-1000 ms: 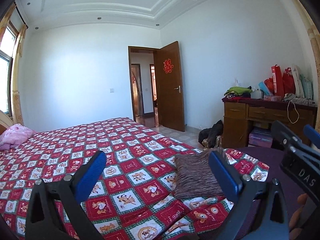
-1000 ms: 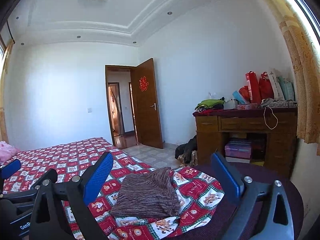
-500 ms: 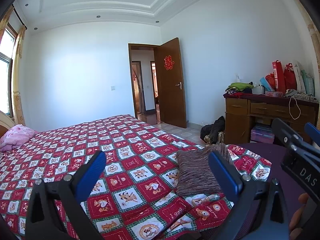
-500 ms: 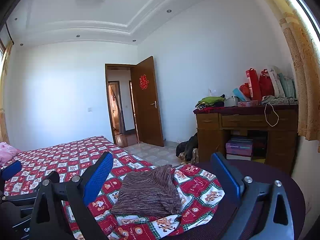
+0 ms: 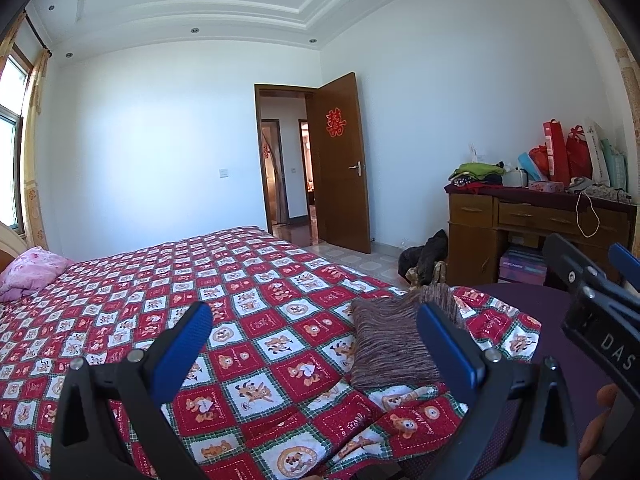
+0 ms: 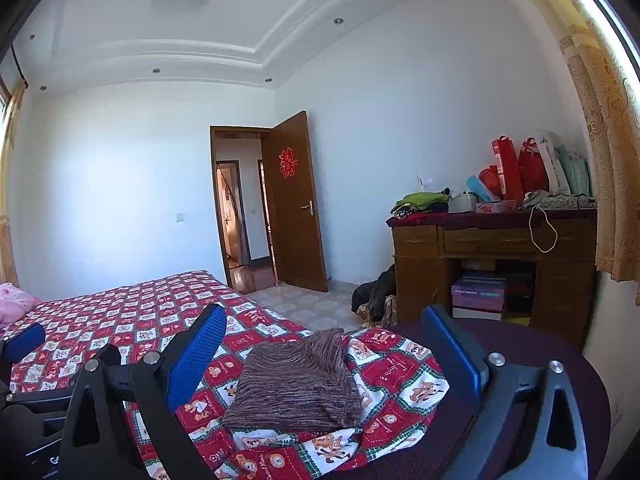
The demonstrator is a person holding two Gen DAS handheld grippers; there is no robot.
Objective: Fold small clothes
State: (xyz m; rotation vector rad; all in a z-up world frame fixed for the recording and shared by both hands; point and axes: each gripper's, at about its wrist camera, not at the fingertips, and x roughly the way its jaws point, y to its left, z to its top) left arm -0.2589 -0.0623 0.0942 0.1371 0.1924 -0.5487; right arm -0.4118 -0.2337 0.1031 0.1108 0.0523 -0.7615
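Both sets of jaws stand wide open and hold nothing: the left gripper (image 5: 312, 334) fills the lower frame, as does the right gripper (image 6: 324, 338). Between the right gripper's fingers, low in the frame, a folded brown sweater (image 6: 298, 386) lies on the checked bedspread (image 6: 132, 312). Beyond, right of centre, are a dark heap on the floor (image 6: 374, 292), a cluttered wooden dresser (image 6: 492, 264) and an open door (image 6: 296, 204).

The room has white walls (image 5: 168, 128) and a stepped white ceiling (image 6: 192, 56) with small round lights. A brown door (image 5: 340, 160) with a red paper sign stands open. The wooden desk (image 6: 492, 264) is against the right wall, with bags and clothes on top. The floor (image 6: 308, 304) is tiled. Daylight comes through a window (image 5: 10, 168) at the left.
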